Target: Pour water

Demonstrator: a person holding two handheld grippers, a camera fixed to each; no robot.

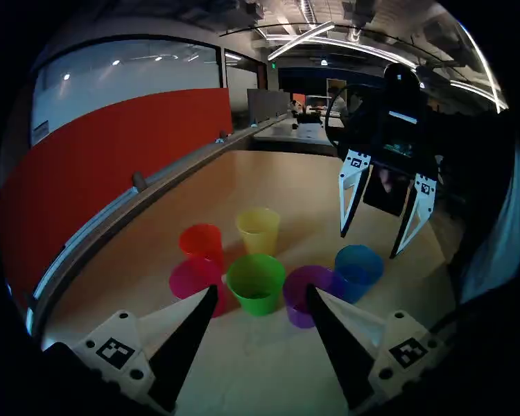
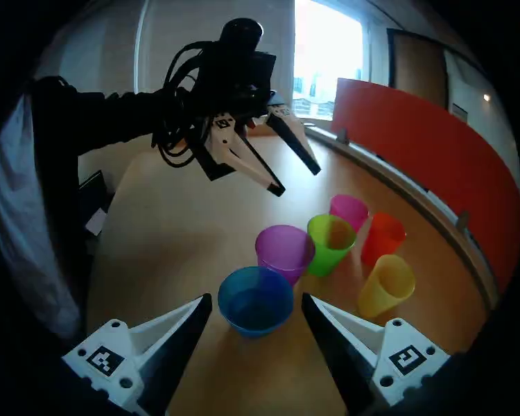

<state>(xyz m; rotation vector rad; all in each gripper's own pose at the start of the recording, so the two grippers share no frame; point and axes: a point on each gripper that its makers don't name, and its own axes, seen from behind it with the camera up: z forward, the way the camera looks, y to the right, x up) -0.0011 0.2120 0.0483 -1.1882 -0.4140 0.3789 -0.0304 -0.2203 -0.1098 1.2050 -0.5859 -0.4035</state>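
Observation:
Several plastic cups stand upright in a cluster on the wooden table (image 1: 274,180): red (image 1: 201,243), yellow (image 1: 258,229), green (image 1: 255,281), magenta (image 1: 189,277), purple (image 1: 303,290) and blue (image 1: 358,270). My left gripper (image 1: 260,291) is open and hovers just short of the green cup. My right gripper (image 1: 369,245) hangs open above the blue cup. In the right gripper view, the right gripper (image 2: 255,298) is open, with the blue cup (image 2: 255,301) just ahead between its fingertips, untouched. The left gripper (image 2: 299,182) floats open above the table behind the purple cup (image 2: 284,248). Whether any cup holds water I cannot tell.
A red partition (image 1: 114,152) with a grey rail runs along one long side of the table. A dark sleeve (image 2: 100,118) holds the left gripper, with cables looped by it. A dark flat object (image 2: 93,197) lies near the table's other edge. Bare tabletop stretches beyond the cups.

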